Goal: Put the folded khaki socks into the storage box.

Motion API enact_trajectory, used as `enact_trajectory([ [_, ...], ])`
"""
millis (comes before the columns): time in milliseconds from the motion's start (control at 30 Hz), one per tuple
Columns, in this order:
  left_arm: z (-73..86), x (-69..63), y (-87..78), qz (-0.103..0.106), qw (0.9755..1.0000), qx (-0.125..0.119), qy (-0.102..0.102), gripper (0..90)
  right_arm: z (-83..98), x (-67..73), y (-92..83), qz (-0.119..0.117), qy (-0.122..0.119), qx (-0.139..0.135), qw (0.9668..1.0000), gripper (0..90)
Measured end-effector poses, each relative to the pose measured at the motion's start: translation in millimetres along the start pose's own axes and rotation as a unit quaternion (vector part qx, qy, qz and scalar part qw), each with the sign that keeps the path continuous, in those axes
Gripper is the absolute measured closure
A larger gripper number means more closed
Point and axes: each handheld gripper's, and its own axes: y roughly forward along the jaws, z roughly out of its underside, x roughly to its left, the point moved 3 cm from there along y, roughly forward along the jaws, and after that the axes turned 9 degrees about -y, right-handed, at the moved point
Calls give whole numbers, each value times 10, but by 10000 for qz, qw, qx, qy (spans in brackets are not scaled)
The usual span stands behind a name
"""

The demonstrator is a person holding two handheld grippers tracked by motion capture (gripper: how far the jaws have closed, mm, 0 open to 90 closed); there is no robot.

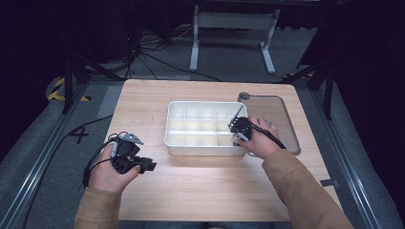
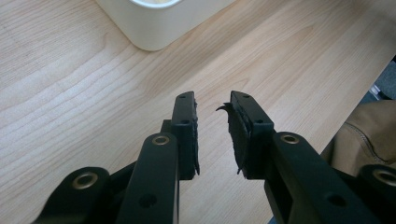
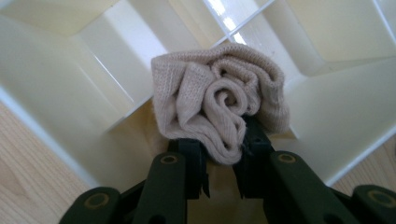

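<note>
Lowering the rolled sock (image 3: 219,109), pinched in the right gripper (image 3: 223,154), squarely into the tray (image 1: 174,143) compartment by its right edge seems wise (left gripper (image 2: 212,135) idles, part open).

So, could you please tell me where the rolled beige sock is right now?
In the right gripper view, the rolled beige sock is clamped in the right gripper, just above the white divided tray at its near-right corner compartments.

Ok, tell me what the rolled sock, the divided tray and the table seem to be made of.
Rolled sock: a beige knit fabric, likely cotton blend, matte; fine ribbed stitches show. It sits pinched in the right gripper.
Divided tray: probably moulded plastic, cream-white with a slight gloss; its thin partitions catch bright reflections.
Table: pale wood or wood-look laminate, smooth; grain lines run across it.
</note>
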Motion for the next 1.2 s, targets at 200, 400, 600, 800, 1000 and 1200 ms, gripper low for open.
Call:
enact_trajectory([
  [200, -3, 7, 2, -6, 10000, 15, 11, 722, 31, -31, -90, -139, 35, -193, 9997, 690],
  [400, -5, 8, -13, 3, 10000, -13, 5, 722, 12, -33, -197, -223, 114, -326, 9992, 569],
  [600, -4, 0, -6, 10, 10000, 15, 28, 722, -90, -35, -323, -93, -27, -569, 9983, 485],
  [800, 4, 24, -37, 0, 10000, -40, 0, 722, -165, -45, -309, -57, 6, -588, 9983, 477],
  [1000, 5, 28, -41, 31, 10000, -47, -7, 719, -160, -118, -263, -110, 2, -485, 9988, 620],
  [1200, 7, 27, -39, 27, 10000, -50, -3, 717, -92, -154, -243, -395, 175, -317, 9986, 735],
])
